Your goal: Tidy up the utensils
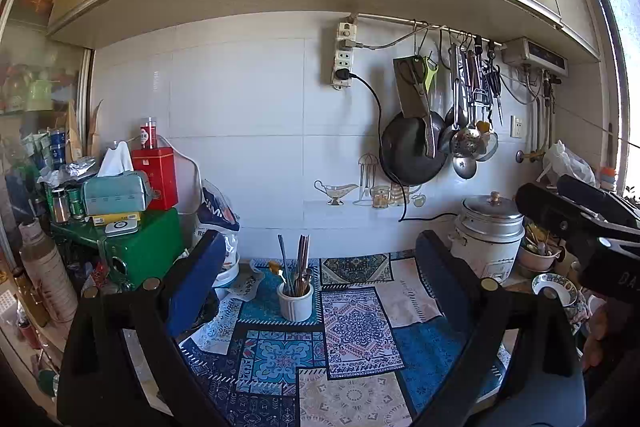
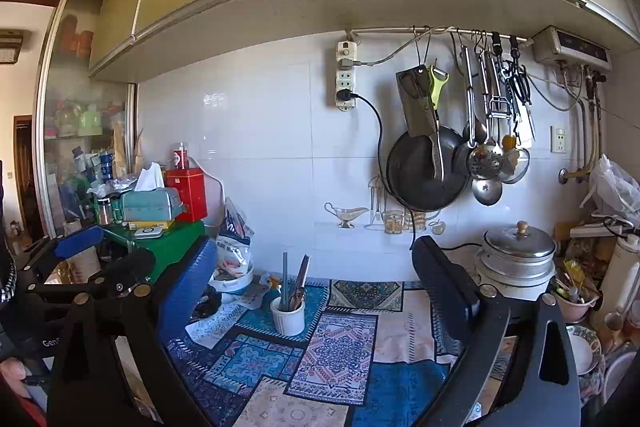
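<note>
White and ribbed, the utensil holder (image 1: 295,301) stands upright on the patterned blue cloth (image 1: 352,331) that covers the bench (image 2: 416,311), and everything else reads off it. Chopsticks (image 1: 303,259) and a few metal utensils (image 1: 285,259) stand in it, leaning a little, their tops rising against the white tiled wall (image 1: 240,107).

Nearer the camera than the holder, the left gripper (image 1: 320,275) hangs above the cloth with its jaws spread wide and nothing between them; the holder shows in the gap, well apart from both fingers. The right gripper (image 2: 316,279) is likewise wide open and empty, and from its view the holder sits nearer its blue-padded finger (image 2: 188,291). In the left wrist view the right gripper appears to the right of the holder, a hand (image 1: 600,339) on its grip.

Left of the holder stand a green box (image 1: 148,247), a red tin (image 1: 156,179) and a tissue box (image 1: 114,193), stacked among other clutter. Right of it sits a white rice cooker (image 1: 488,239) with a metal lid, and beyond that a patterned bowl (image 1: 554,287). Above and right of the holder, a black wok (image 1: 408,155), ladles (image 1: 464,139) and scissors hang from a wall rail (image 1: 420,25), beside a power strip (image 1: 344,55).
</note>
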A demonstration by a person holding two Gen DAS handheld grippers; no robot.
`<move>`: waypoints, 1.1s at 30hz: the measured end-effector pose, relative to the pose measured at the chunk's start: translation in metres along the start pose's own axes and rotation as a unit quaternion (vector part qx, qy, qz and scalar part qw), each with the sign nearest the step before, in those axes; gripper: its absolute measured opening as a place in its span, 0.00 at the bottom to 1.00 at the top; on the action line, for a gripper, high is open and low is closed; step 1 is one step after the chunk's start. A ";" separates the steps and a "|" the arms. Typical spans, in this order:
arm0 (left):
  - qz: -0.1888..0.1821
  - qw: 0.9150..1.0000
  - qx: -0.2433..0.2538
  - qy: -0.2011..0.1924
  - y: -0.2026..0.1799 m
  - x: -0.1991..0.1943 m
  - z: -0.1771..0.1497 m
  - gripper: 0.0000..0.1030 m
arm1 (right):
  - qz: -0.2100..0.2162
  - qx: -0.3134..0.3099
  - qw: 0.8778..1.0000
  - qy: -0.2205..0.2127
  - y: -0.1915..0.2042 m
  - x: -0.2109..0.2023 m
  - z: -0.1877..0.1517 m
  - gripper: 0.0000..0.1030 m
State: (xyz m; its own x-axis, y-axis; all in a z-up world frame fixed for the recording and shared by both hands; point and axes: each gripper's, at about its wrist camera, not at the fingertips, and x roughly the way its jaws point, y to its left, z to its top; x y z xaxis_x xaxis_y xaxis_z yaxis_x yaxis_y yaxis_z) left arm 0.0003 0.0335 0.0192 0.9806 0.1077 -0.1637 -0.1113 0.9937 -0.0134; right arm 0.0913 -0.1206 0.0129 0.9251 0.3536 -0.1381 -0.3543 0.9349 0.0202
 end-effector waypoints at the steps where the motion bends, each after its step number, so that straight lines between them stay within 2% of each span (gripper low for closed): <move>1: 0.002 1.000 0.000 -0.002 0.000 -0.002 -0.001 0.95 | -0.006 -0.003 1.000 -0.004 0.000 -0.002 0.000 1.00; 13: 0.003 1.000 0.004 -0.016 -0.004 -0.011 -0.003 0.96 | -0.022 -0.018 1.000 0.000 0.002 -0.014 -0.007 1.00; 33: -0.002 1.000 0.000 -0.004 -0.005 0.013 -0.004 0.97 | -0.023 -0.008 1.000 0.017 -0.003 -0.004 -0.009 1.00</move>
State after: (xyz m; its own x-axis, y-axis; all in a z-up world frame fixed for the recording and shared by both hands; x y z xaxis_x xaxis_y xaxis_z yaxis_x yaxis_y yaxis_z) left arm 0.0128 0.0297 0.0132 0.9822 0.1048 -0.1561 -0.1082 0.9940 -0.0137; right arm 0.0874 -0.1247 0.0046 0.9355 0.3092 -0.1712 -0.3143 0.9493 -0.0033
